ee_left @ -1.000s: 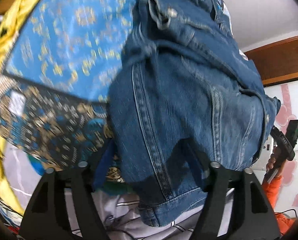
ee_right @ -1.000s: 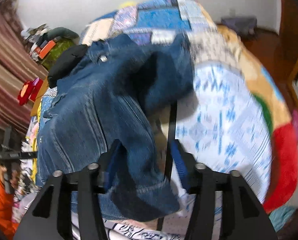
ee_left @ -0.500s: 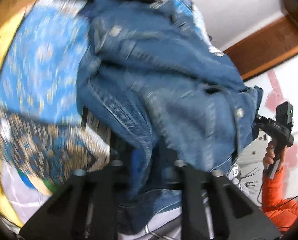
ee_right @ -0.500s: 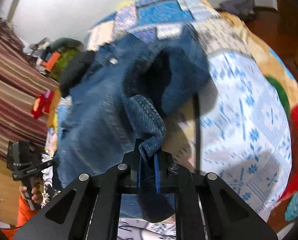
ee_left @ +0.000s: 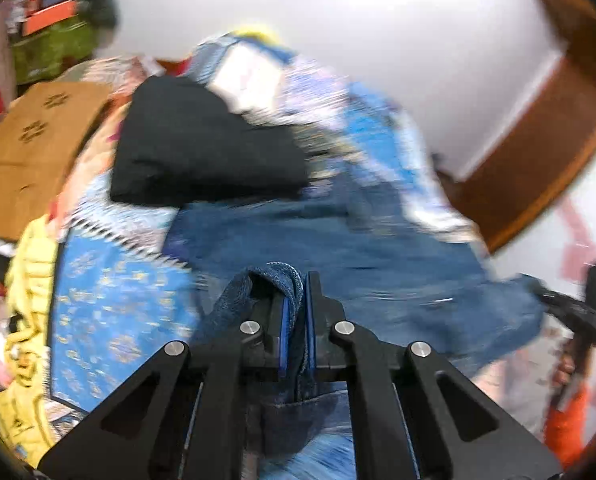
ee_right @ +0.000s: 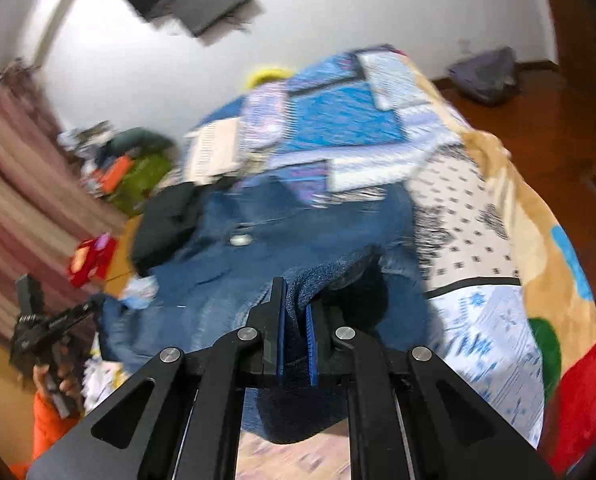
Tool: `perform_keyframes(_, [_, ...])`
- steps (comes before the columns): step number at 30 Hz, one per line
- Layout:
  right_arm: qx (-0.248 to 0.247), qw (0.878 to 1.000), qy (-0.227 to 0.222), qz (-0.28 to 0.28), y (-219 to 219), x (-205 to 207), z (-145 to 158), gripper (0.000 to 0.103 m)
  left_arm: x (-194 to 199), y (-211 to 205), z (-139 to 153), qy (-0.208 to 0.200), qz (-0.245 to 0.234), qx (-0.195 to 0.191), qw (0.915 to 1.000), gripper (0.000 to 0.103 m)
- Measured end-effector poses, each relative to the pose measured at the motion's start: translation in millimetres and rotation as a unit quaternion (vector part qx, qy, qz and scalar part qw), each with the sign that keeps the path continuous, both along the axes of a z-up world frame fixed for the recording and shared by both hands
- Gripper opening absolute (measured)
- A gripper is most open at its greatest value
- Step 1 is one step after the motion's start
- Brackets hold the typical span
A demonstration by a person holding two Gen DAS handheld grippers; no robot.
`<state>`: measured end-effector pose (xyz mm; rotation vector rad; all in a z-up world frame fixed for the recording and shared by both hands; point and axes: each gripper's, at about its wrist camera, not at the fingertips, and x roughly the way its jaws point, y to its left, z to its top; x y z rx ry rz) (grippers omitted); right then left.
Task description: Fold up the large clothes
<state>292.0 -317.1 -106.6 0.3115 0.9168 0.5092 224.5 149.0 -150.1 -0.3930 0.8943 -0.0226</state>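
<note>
A blue denim jacket (ee_left: pixel 358 240) lies spread across a patchwork bed cover; it also shows in the right wrist view (ee_right: pixel 258 264). My left gripper (ee_left: pixel 296 320) is shut on a fold of the jacket's edge. My right gripper (ee_right: pixel 294 320) is shut on another fold of denim at the near edge. Each view shows the other gripper at the jacket's far side: the right one (ee_left: pixel 578 312) and the left one (ee_right: pixel 42 332). Both views are motion-blurred.
A black garment (ee_left: pixel 202 148) lies on the bed beyond the jacket, also seen in the right wrist view (ee_right: pixel 166 228). A brown cardboard box (ee_left: pixel 30 148) stands to the left. The patterned blanket (ee_right: pixel 498 320) covers the bed; wooden floor (ee_right: pixel 538 104) lies beyond.
Both grippers have closed on the jacket's edges and pulled it out flatter over the bed. The views have tilted up to show the wall.
</note>
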Motion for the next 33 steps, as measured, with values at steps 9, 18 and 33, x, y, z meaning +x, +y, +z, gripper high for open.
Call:
perform_keyframes(9, [-0.033,0.999,0.022,0.015,11,15,-25,0.008,18,14,-85,0.134,-0.002,-0.042,0.9900,0.015])
perform_keyframes(18, [-0.072,0.997,0.005,0.036,18,-13,-10,0.022,-21,0,-49,0.107,-0.041,-0.032,0.9929,0.064])
perform_keyframes(33, [-0.051,0.996,0.057,0.033,6,-36,-31,0.037,-59,2,-108,0.174,-0.038,-0.127,0.9758,0.064])
